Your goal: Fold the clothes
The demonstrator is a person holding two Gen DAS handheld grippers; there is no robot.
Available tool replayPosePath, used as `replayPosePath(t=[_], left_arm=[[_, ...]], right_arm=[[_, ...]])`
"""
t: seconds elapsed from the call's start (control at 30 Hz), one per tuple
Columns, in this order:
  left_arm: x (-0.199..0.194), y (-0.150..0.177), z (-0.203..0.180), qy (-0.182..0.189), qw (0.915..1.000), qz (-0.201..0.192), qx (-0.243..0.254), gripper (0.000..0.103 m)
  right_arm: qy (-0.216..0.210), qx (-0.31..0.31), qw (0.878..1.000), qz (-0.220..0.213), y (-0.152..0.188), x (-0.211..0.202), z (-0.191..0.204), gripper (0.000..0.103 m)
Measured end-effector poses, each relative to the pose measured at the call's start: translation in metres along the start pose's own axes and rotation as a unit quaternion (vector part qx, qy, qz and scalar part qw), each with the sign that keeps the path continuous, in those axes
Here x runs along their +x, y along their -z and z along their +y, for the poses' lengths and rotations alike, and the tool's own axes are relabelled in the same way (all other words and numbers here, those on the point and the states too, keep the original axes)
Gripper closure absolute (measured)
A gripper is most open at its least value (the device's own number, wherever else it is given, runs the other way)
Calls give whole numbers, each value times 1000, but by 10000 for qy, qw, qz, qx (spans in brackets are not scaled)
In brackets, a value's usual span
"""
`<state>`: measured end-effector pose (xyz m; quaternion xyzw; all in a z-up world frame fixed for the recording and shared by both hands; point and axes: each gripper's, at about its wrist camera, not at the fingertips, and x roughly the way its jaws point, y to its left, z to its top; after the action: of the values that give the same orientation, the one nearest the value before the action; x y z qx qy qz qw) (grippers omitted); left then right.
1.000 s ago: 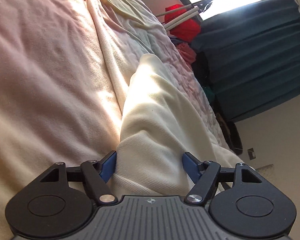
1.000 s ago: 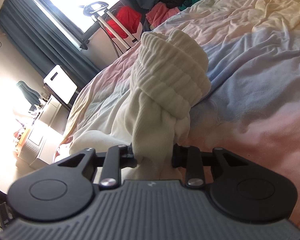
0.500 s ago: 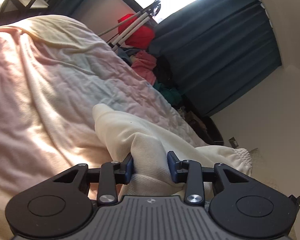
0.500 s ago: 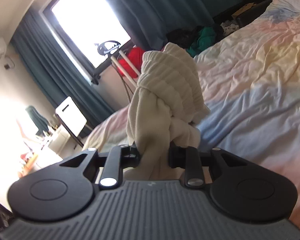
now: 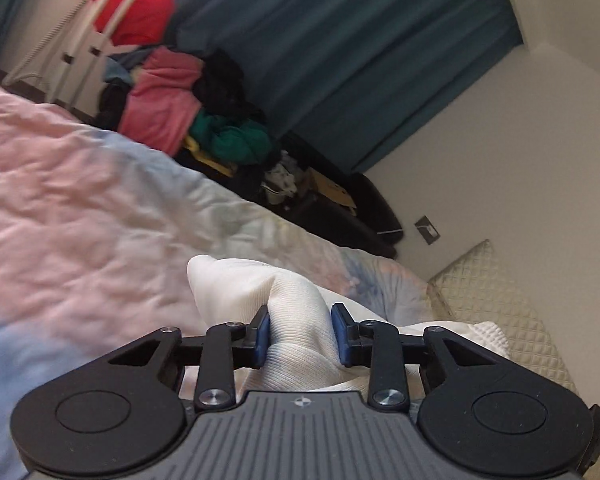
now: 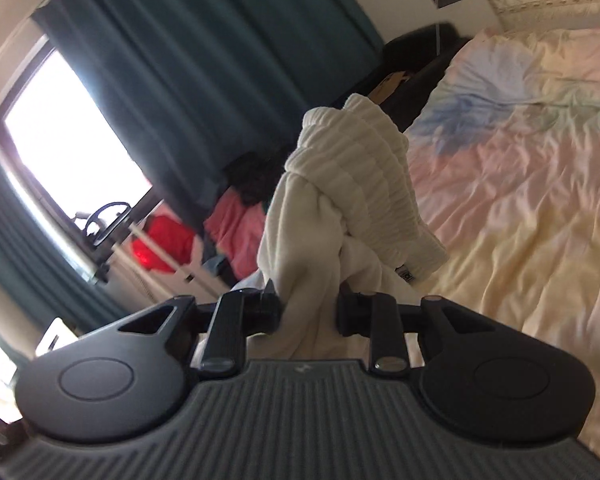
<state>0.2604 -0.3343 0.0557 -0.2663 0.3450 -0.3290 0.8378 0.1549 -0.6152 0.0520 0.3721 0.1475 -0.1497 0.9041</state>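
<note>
A cream knitted garment (image 5: 288,304) lies bunched over the pastel bedspread (image 5: 80,200). My left gripper (image 5: 300,334) is shut on a fold of its fine-ribbed fabric, close above the bed. My right gripper (image 6: 308,312) is shut on another bunch of the same garment (image 6: 352,184), whose thick ribbed band stands up above the fingers, lifted clear of the bedspread (image 6: 520,200). The cloth hides the inner faces of the pads in both views.
A pile of pink, green and dark clothes (image 5: 172,112) lies beside the bed under dark teal curtains (image 5: 340,60). A drying rack with a red item (image 5: 136,20) stands by the window (image 6: 68,140). A quilted headboard (image 5: 500,300) is at the right.
My left gripper has closed from open onto the cream fabric. Both grippers have risen and tilted with the garment, so more of the curtains and wall show now.
</note>
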Motion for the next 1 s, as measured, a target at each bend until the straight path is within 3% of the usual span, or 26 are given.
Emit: replayPosePath(t=[0.1,0.2,0.27,0.37,0.43,0.53,0.6,0.67,0.77,0.8,0.87,1.0], left_arm=[[72,-14,-5,51,9998,132,158,70],[133,-14,3,-62,9980,484,397,72],[162,-7,14,-86,9954,757,577,74],[169,19,44,106,9935,794,809,74],[164,43,59,121,9926,636,1030,76],[155,86,84,-189,9900,803,1148,75],[148,100,95,-184,9887,758,1281,71],[138,101,99,-125,9903,799,1132,70],[115,88,81,-331,9894,738,1209,72],[104,84,71,-367,9886,685,1292,67],[75,74,47,-406,9871,543,1448,56],[13,62,-5,-360,9831,275,1776,48]], right_arm=[[128,239,9996,50,-24,40,-34,74],[366,212,9991,29,-20,74,-61,74],[510,211,9985,49,-8,91,-81,74],[515,496,9974,14,24,97,-113,74],[598,716,9956,-50,53,89,-128,74],[897,987,9910,65,100,77,-143,74],[1044,1069,9887,103,125,71,-150,70],[1100,977,9891,73,137,69,-153,60],[1221,1244,9844,238,124,61,-150,58],[1315,1297,9823,320,118,56,-146,58],[1611,1073,9805,342,106,39,-130,58],[1531,307,9877,109,87,-12,-91,58]])
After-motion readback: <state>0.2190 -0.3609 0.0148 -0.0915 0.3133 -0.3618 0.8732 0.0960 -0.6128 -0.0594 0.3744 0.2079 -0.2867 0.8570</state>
